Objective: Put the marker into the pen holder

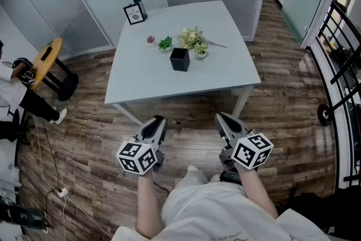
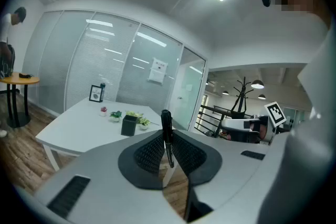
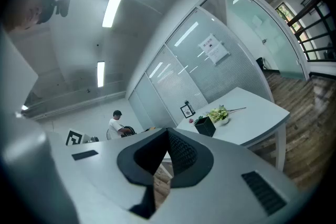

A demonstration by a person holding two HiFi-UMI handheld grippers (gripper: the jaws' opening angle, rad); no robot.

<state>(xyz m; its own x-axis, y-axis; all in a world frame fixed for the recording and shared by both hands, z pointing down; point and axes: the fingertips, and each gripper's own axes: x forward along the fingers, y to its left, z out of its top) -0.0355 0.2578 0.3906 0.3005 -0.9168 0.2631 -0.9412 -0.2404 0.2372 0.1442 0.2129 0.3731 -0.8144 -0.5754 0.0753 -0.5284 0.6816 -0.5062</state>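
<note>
My left gripper (image 1: 159, 119) is shut on a black marker (image 2: 167, 136), which stands upright between the pads in the left gripper view and sticks out sideways at the tip (image 1: 171, 120) in the head view. My right gripper (image 1: 221, 117) is shut with nothing between its jaws (image 3: 167, 152). Both are held low over the wooden floor, short of the white table (image 1: 225, 73). The black square pen holder (image 1: 180, 59) stands near the table's middle, also seen small in the left gripper view (image 2: 128, 126) and right gripper view (image 3: 205, 126).
Around the pen holder are small potted plants (image 1: 193, 39), a tiny red plant (image 1: 150, 40), a framed card (image 1: 133, 14) and a dark bottle (image 1: 139, 7). A person (image 1: 14, 96) sits at left by a round yellow side table (image 1: 48, 59). Glass partitions stand behind the table.
</note>
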